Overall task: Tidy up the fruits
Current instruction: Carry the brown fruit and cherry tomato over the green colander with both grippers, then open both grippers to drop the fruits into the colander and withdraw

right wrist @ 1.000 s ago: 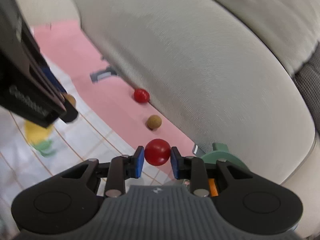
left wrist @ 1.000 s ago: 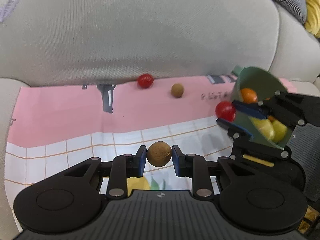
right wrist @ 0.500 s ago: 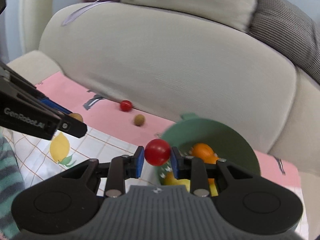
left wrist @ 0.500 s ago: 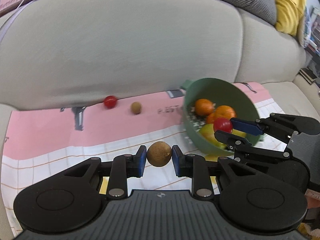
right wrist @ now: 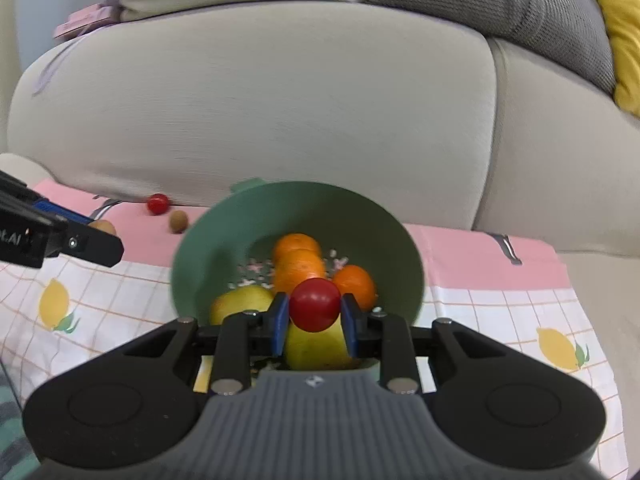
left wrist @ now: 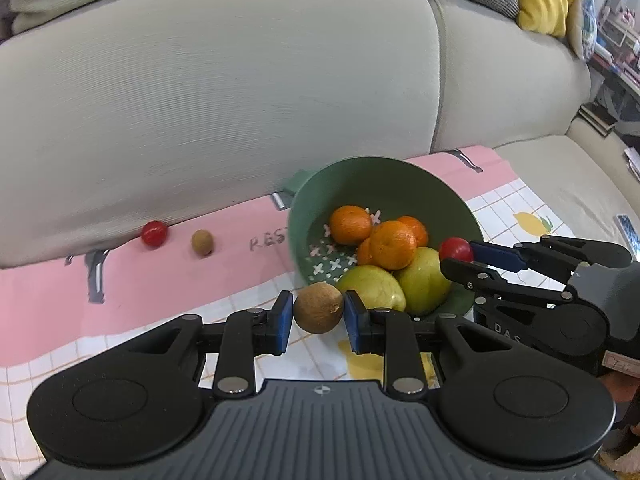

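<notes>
**Both grippers loaded, delivery to bowl in hand**

Left gripper (left wrist: 319, 316): its two fingers are clamped on a round brown fruit (left wrist: 319, 308), one blue pad on each flank. The fruit sits level between the tips and nothing below touches it. The green bowl (left wrist: 400, 176) lies ahead of these fingers and to their right; its near rim is just beyond the tips.

Right gripper (right wrist: 315, 316): fingers clamped on a red cherry tomato (right wrist: 314, 304), held squarely between the pads. The bowl's mouth opens directly ahead of and below these tips, with the tomato over the fruit pile.

Bowl contents: several oranges (left wrist: 391, 244) towards the back and two yellow-green apples (left wrist: 424, 280) nearest the fingers. The bowl is tilted, mouth towards the grippers.

Outstanding items: a second red tomato (left wrist: 154, 233) and a small brown fruit (left wrist: 202, 242) lie on the pink band of the cloth (left wrist: 160, 280), well beyond the left fingers and to their left, against the sofa (left wrist: 220, 92) cushion.

Assessment: the step in hand is the carry-and-drop into the bowl. The right gripper appears placed to part its fingers now. The left needs to travel further right, over the rim, before letting go; released short, the fruit would likely roll off across the cloth. Two pickups then remain.
</notes>
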Tool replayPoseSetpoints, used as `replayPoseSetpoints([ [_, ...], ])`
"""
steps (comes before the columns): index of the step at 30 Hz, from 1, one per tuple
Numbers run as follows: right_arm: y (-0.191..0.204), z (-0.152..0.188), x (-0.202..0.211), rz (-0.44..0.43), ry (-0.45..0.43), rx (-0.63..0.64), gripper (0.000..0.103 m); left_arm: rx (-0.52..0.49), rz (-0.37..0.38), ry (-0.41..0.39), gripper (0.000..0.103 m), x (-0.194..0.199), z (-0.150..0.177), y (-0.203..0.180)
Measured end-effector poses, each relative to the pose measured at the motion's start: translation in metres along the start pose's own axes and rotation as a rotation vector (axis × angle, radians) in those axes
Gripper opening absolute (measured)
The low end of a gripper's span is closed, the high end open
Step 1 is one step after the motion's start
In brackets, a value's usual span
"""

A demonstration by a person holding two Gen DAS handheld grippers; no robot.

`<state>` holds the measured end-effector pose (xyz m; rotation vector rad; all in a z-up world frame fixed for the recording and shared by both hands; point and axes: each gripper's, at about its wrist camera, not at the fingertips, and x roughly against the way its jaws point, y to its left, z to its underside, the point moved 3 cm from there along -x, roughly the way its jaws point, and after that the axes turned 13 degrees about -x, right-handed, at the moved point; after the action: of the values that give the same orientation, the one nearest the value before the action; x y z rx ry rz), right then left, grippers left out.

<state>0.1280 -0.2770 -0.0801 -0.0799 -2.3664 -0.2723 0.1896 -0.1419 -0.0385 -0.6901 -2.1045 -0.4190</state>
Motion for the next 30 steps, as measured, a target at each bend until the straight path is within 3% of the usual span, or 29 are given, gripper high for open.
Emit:
replayPoseSetpoints([
  [14, -0.01, -0.005, -0.039, -0.044, 0.043, -0.042, 0.025, -0.047, -0.009, 0.061, 0.03, -0.034, -0.018, -0.007],
  [21, -0.001, -0.009, -0.045, -0.098, 0.049, -0.045, 0.024, -0.058, -0.011, 0.077, 0.03, -0.042, -0.02, -0.006],
  [30, -0.011, -0.016, -0.049, -0.101, 0.036, -0.062, 0.024, -0.073, 0.007, 0.082, 0.03, -0.057, -0.028, -0.008],
])
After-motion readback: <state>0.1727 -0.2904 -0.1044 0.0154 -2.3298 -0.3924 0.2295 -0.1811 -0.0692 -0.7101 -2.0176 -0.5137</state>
